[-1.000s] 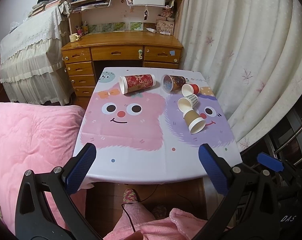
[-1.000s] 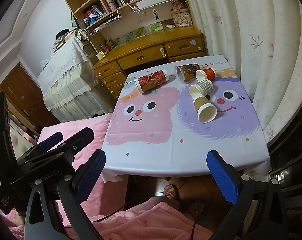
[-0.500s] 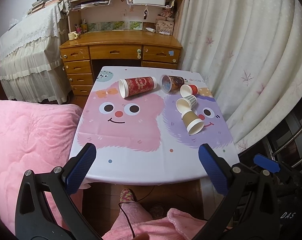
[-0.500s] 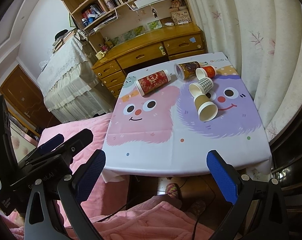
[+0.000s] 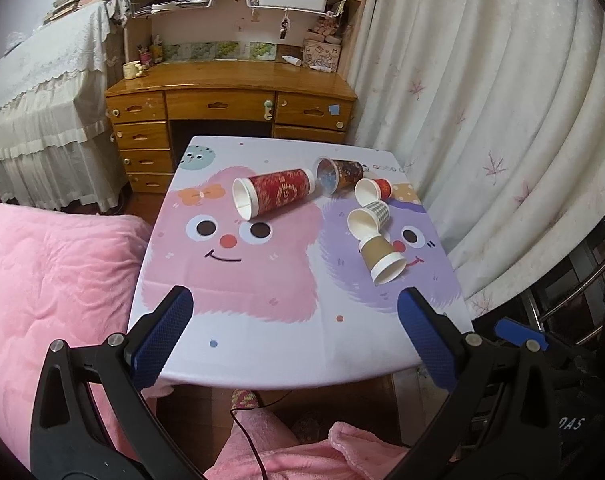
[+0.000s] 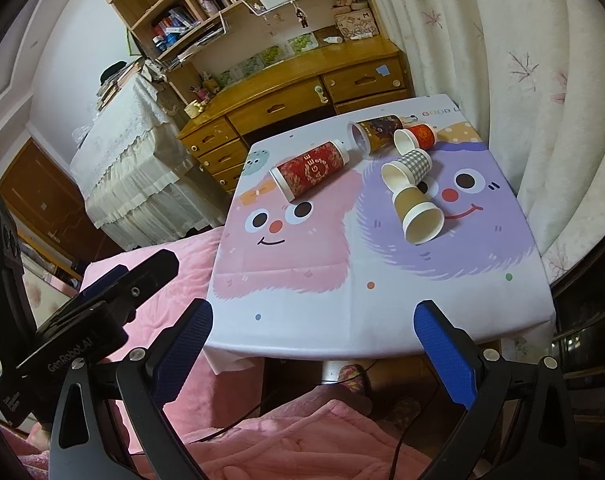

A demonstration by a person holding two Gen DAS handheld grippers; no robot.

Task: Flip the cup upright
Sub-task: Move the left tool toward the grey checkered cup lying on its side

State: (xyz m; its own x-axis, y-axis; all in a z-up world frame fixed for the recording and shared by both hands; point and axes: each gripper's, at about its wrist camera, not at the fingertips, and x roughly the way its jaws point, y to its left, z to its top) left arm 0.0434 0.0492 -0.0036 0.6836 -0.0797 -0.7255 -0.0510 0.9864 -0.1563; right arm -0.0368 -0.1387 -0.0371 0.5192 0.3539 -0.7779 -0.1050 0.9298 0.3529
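Several paper cups lie on their sides on a small table with a cartoon monster cloth. A tall red cup lies centre-back. A dark patterned cup, a small red cup, a checked cup and a brown cup lie at the right. My left gripper and right gripper are open and empty, both short of the table's near edge.
A pink blanket covers a bed left of the table and my lap below. A wooden desk with shelves stands behind the table. A curtain hangs at the right. The left gripper's body shows in the right wrist view.
Both grippers have moved slightly, shifting the table a little in view. The cups have not moved. Both grippers stay open.
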